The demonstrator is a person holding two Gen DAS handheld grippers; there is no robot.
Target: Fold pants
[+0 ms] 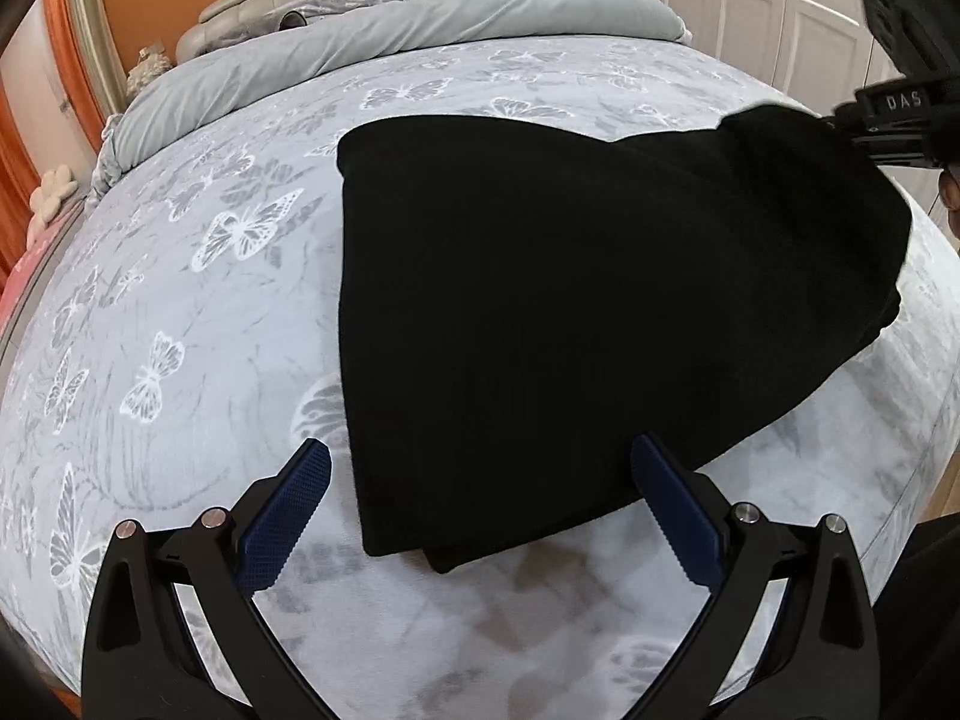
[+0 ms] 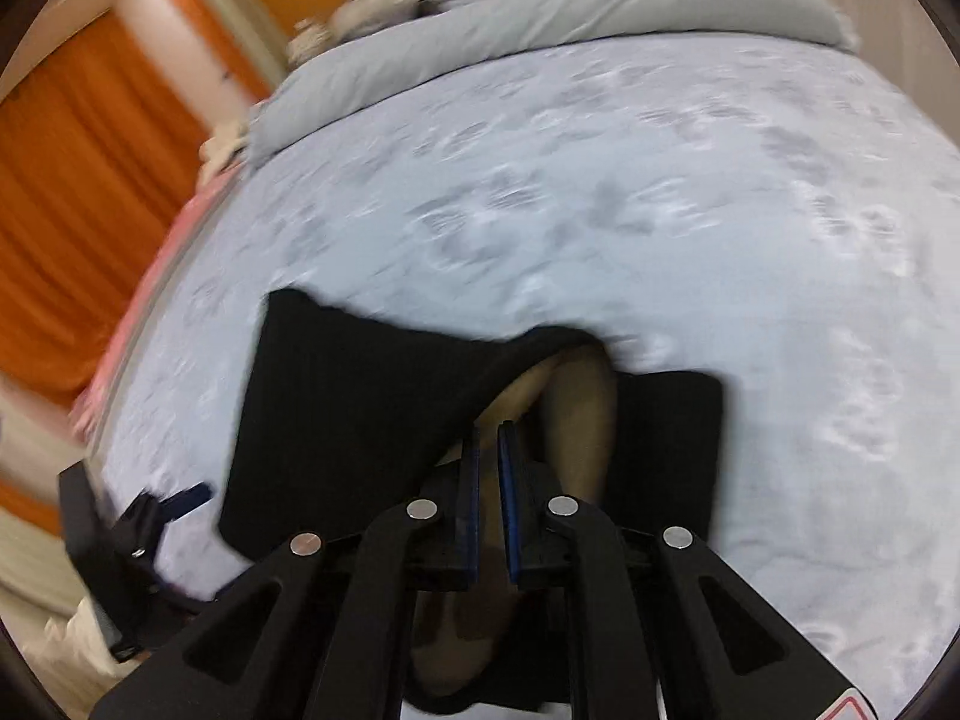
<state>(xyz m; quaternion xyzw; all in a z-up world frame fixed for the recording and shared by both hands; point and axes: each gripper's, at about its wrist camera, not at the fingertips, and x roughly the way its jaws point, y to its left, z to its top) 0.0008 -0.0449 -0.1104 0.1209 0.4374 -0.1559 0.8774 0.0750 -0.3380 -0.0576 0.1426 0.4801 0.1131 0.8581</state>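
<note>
Black pants [image 1: 570, 312] lie part-folded on the bed [image 1: 180, 312], over the butterfly-print cover; one corner is raised toward the right gripper [image 2: 489, 429].

Handling, judged: soft, limp, light knit; it will sag and slide over itself, so it is best taken at a doubled edge or corner, not mid-panel.

Right jaws nearly closed, clenched on a fold of the pants with a tan lining showing. Left gripper [image 1: 480, 456] released, jaws wide, straddling the near hem without pressing it.

Hard to read: right view is motion-blurred; black on black hides layer count and seams; waistband not identifiable; the pinch point itself sits in shadow.
</note>
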